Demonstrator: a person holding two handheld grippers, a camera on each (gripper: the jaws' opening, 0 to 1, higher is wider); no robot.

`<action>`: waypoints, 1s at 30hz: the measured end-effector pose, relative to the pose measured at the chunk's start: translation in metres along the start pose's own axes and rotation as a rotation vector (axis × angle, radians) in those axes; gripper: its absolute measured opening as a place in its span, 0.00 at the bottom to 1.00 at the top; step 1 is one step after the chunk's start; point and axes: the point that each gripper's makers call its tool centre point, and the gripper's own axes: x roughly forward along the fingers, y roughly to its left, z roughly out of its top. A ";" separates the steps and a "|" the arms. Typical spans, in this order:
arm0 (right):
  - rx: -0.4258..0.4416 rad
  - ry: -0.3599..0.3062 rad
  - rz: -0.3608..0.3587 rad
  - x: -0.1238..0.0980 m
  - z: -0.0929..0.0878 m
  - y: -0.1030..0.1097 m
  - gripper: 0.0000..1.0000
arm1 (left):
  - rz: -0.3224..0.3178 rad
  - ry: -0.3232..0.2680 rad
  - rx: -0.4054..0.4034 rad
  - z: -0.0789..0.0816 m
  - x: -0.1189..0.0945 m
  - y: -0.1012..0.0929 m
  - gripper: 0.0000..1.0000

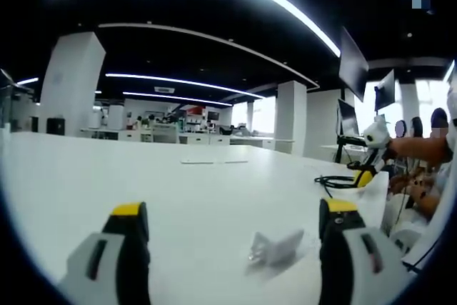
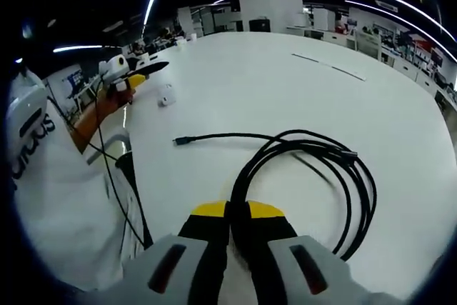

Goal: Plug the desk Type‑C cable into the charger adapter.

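Big white table [image 2: 371,55] took up most of both views, bare apart from the task parts. Largest item on it was the black Type-C cable [image 2: 314,158], coiled in loose loops ahead of the right gripper [image 2: 237,211]. One strand ran straight into that gripper's yellow-tipped jaws, which were pressed together on it, so the cable was pinched near the coil, not near the plug. The free end with the Type-C plug [image 2: 180,141] lay out to the left on the table, well apart from the jaws.

In the left gripper view, the left gripper [image 1: 235,216] had its jaws spread wide, holding nothing. The small white charger adapter [image 1: 275,248] lay on its side on the table between them, touching neither jaw. Same adapter likely the small white block far off in the right gripper view [image 2: 166,95].

Risks, my read:
- Grip point was too far from the plug. Lifting from there would leave the plug dangling on a floppy length, with no control of its angle at the port.
- Pulling could drag the whole coil, snag a loop, or sweep the adapter away.
- Adapter was light and lying flat: closing the left jaws off-centre could skate it across the smooth top or clamp it with the port facing the wrong way. Couldn't tell where the port faced.
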 end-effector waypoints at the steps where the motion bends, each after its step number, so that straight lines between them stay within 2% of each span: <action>1: -0.001 0.001 0.002 0.000 0.000 0.001 0.07 | 0.000 -0.001 0.000 0.000 0.000 0.000 1.00; 11: -0.007 0.018 0.036 0.003 -0.005 0.018 0.07 | 0.000 -0.006 0.018 0.002 -0.001 0.000 1.00; 18: -0.007 0.023 0.051 0.004 -0.010 0.028 0.06 | -0.005 0.004 0.067 0.001 -0.001 -0.004 1.00; 30: -0.008 0.028 0.076 0.005 -0.015 0.043 0.06 | -0.009 -0.012 0.100 0.007 -0.004 -0.009 1.00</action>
